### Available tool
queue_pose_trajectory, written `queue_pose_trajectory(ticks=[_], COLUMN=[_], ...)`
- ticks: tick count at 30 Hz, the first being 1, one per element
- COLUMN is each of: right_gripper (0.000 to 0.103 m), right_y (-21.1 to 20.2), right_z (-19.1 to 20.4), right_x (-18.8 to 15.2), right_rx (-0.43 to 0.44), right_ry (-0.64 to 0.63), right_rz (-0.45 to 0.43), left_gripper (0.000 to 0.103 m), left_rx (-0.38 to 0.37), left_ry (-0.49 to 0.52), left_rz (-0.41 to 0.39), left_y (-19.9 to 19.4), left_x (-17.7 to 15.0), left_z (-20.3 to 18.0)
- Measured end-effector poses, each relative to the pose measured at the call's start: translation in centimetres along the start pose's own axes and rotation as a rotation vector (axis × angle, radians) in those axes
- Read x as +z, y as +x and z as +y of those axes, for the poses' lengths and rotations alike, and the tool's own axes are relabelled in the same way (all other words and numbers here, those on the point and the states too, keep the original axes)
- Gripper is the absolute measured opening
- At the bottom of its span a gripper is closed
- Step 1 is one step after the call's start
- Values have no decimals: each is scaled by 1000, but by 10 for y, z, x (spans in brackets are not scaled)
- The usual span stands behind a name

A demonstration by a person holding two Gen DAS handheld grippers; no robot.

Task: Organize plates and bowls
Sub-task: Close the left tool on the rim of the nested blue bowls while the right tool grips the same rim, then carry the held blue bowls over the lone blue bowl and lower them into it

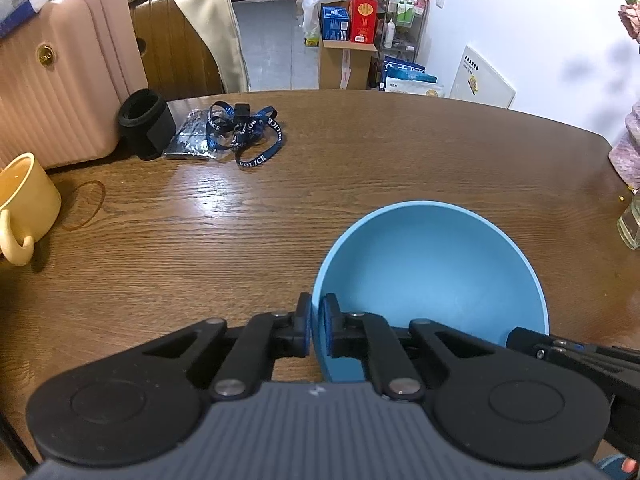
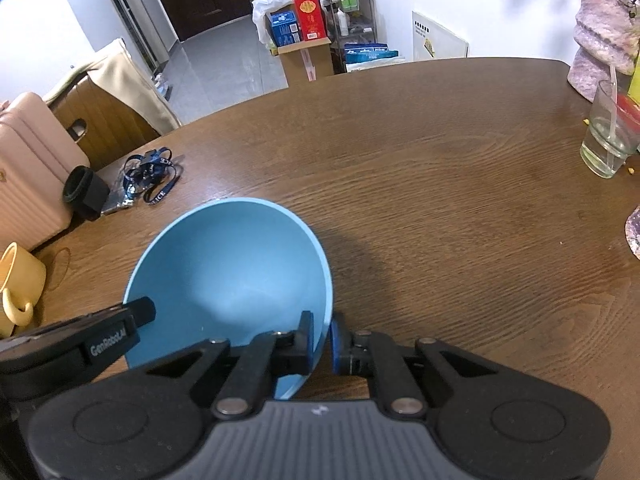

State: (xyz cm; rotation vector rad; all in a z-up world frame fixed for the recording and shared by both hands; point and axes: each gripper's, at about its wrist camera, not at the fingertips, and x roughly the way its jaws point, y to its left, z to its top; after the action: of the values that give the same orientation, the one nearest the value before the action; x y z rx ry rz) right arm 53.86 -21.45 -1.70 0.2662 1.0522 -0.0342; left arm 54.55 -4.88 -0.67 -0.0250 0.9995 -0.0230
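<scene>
My left gripper point(image 1: 317, 326) and right gripper point(image 2: 322, 340) each pinched the round light-blue plastic bowl's point(image 1: 432, 272) rim, lower frame.

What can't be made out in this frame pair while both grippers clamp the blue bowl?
- Blue bowl: near rim and underside, hidden by gripper bodies in both views; whether it rests on the table is unclear.
- Plates: none in either view.
- Yellow mug: cut by the left edge.
- Glass: contents too faint; left wrist view crops it.
</scene>
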Motion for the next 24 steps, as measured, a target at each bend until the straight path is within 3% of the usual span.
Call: queue_pose_trajectory(ticks=[24], right_gripper=[8], right_y=[-71], right_z=[3], right_x=[-33], right_rx=[30], right_ry=[1], right_rz=[-61], left_gripper=[7], left_rx=[16], left_ry=[17], left_rz=[-71], left_y=[-76], left_x=[-25], left_z=[1])
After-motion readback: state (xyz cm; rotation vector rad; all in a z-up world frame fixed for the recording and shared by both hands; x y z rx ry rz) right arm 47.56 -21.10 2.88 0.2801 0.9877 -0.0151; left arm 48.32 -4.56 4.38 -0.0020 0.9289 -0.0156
